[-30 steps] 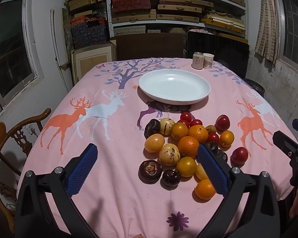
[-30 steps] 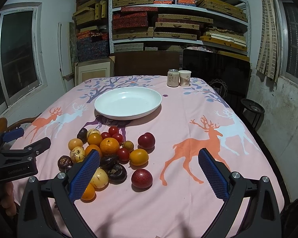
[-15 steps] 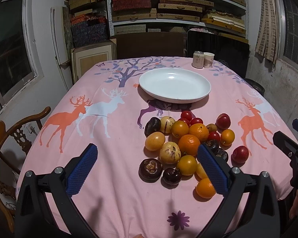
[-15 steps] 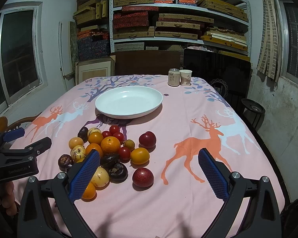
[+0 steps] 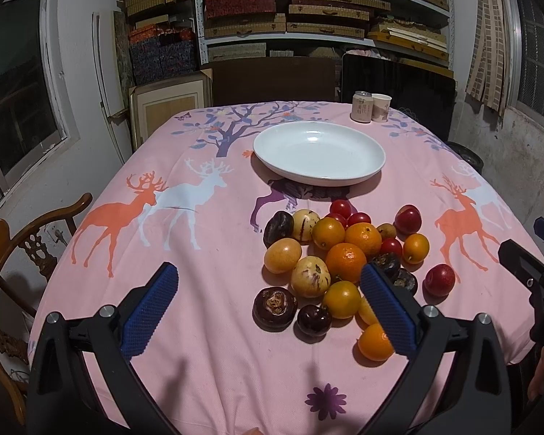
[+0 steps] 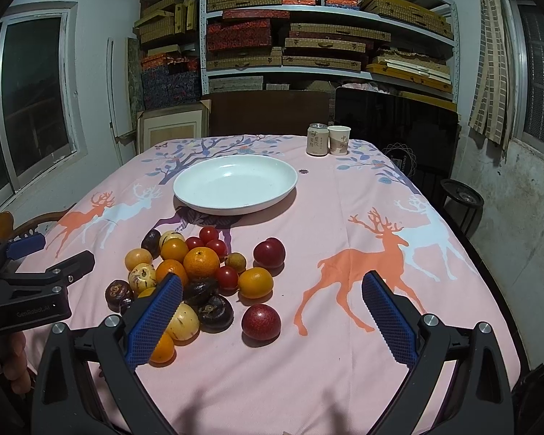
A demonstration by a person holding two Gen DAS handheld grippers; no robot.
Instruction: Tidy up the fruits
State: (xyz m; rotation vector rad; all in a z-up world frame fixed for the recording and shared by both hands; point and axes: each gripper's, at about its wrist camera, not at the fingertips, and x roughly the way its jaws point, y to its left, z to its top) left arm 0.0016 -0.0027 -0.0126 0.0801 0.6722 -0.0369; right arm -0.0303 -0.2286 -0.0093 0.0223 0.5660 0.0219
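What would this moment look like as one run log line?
left gripper open | right gripper open | white plate holds nothing | fruit pile untouched

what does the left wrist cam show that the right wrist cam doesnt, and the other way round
Only the left wrist view shows the wooden chair whole beside the table, the purple flower print, and the right gripper side-on.

Only the right wrist view shows the round black stand by the wall and the left gripper side-on, with the hand holding it.

Both show the empty white plate, the fruit pile, the can and the paper cup.
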